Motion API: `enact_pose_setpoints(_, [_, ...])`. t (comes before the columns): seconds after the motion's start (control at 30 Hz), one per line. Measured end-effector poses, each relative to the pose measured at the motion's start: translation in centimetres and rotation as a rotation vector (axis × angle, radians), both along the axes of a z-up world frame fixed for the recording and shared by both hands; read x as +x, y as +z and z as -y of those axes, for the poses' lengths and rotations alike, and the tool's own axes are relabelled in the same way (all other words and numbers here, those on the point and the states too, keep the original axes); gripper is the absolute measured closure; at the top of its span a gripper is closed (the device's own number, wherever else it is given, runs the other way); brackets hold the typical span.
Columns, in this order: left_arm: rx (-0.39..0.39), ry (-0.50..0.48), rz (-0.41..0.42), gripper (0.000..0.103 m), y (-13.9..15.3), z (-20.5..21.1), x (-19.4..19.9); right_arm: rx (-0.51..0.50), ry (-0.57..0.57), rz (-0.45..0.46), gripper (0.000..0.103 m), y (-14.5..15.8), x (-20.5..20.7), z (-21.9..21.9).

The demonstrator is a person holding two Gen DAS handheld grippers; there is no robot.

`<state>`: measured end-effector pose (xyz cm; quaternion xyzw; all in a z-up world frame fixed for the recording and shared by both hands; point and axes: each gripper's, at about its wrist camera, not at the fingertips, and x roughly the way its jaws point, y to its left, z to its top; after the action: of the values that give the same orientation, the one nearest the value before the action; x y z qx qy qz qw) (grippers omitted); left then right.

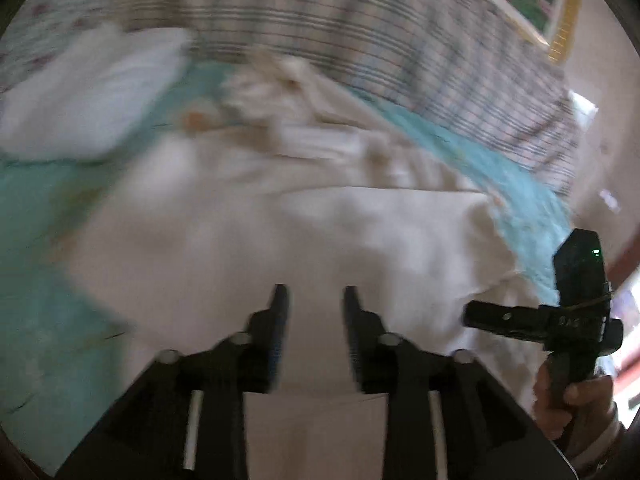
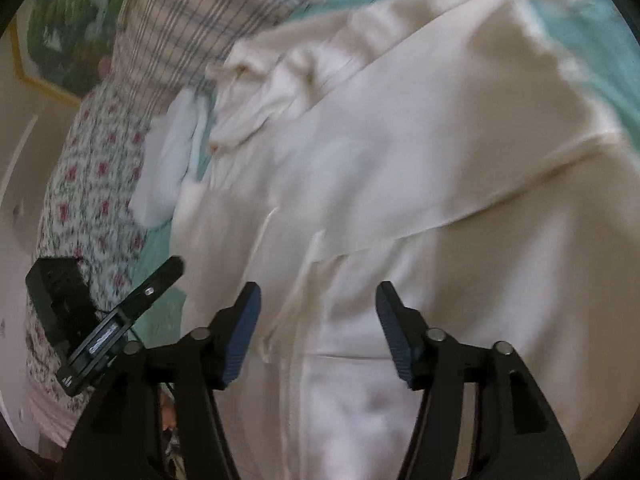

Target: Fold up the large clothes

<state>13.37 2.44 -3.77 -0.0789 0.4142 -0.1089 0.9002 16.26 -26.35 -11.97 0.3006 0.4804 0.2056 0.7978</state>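
Now | left tool (image 1: pixel 312 294) apart above cream garment (image 1: pixel 280 232) | right tool (image 2: pixel 318 300) apart

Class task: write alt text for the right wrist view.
The right gripper, jaws open and empty, hangs over a cream garment spread on a turquoise bedsheet. A plaid blanket lies behind; the left gripper is at lower left.

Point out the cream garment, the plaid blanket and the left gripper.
cream garment (image 2: pixel 420 152): right wrist view, broad folded panel.
plaid blanket (image 1: pixel 360 28): left wrist view, striped middle.
left gripper (image 1: pixel 316 294): left wrist view, gap between fingertips.
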Motion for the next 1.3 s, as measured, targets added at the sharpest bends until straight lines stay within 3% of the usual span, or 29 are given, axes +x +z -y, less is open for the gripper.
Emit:
enact_pose_setpoints(0.07, [0.028, 0.082, -0.01, 0.062, -0.7, -2.9, -0.8, -0.028, 0.024, -0.012, 0.041, -0.8, 1.1, -1.8])
enact_pose_setpoints(0.17, [0.043, 0.172, -0.067, 0.062, -2.6, -6.3, -1.2, -0.048, 0.045, -0.013, 0.042, -1.4, 2.2, -3.4])
enact_pose_setpoints(0.2, [0.04, 0.185, -0.078, 0.062, -3.0, -7.1, -1.3, -0.058, 0.048, 0.003, 0.057, -1.1, 2.2, -3.6])
enact_pose_setpoints(0.23, [0.041, 0.202, -0.09, 0.062, -3.5, -7.8, -1.3, -0.07, 0.065, 0.016, 0.086, -0.8, 2.3, -4.0])
enact_pose_setpoints(0.27, [0.043, 0.22, -0.101, 0.062, -4.0, -8.6, -1.4, -0.066, 0.085, 0.028, 0.101, -0.4, 2.5, -4.2])
enact_pose_setpoints(0.4, [0.032, 0.246, -0.115, 0.062, -5.0, -9.2, -0.6, -0.097, 0.06, 0.132, 0.1, 2.9, 2.8, -2.9])
enact_pose_setpoints(0.57, [0.061, 0.242, -0.128, 0.062, -5.7, -7.8, 1.8, -0.115, -0.113, 0.215, 0.1, 6.8, 4.2, 3.8])
enact_pose_setpoints(0.8, [0.09, 0.278, -0.142, 0.062, -6.6, -6.8, 5.3, -0.195, -0.207, 0.172, 0.1, 6.1, 6.0, 8.3])
enact_pose_setpoints(0.93, [0.082, 0.319, -0.127, 0.073, -6.8, -7.3, 5.0, -0.217, -0.268, 0.155, 0.1, 5.6, 6.3, 10.6])
enact_pose_setpoints(1.0, [0.08, 0.305, -0.111, 0.076, -6.7, -7.1, 4.4, -0.213, -0.244, 0.126, 0.1, 4.5, 6.5, 10.5])
enact_pose_setpoints(1.03, [0.09, 0.277, -0.103, 0.075, -6.6, -6.8, 4.2, -0.219, -0.223, 0.117, 0.1, 4.0, 6.6, 9.9])
enact_pose_setpoints(1.07, [0.114, 0.247, -0.101, 0.062, -6.5, -6.3, 4.2, -0.222, -0.201, 0.106, 0.1, 3.5, 6.8, 9.4])
enact_pose_setpoints(1.13, [0.179, 0.221, -0.094, 0.051, -6.3, -5.3, 4.2, -0.221, -0.181, 0.095, 0.1, 2.9, 6.9, 8.5])
enact_pose_setpoints(1.23, [0.248, 0.185, -0.062, 0.052, -5.8, -4.3, 4.3, -0.205, -0.181, 0.09, 0.099, 2.4, 6.9, 8.3])
enact_pose_setpoints(1.3, [0.267, 0.16, -0.038, 0.059, -5.4, -3.9, 4.6, -0.2, -0.181, 0.087, 0.099, 2.3, 6.8, 8.3])
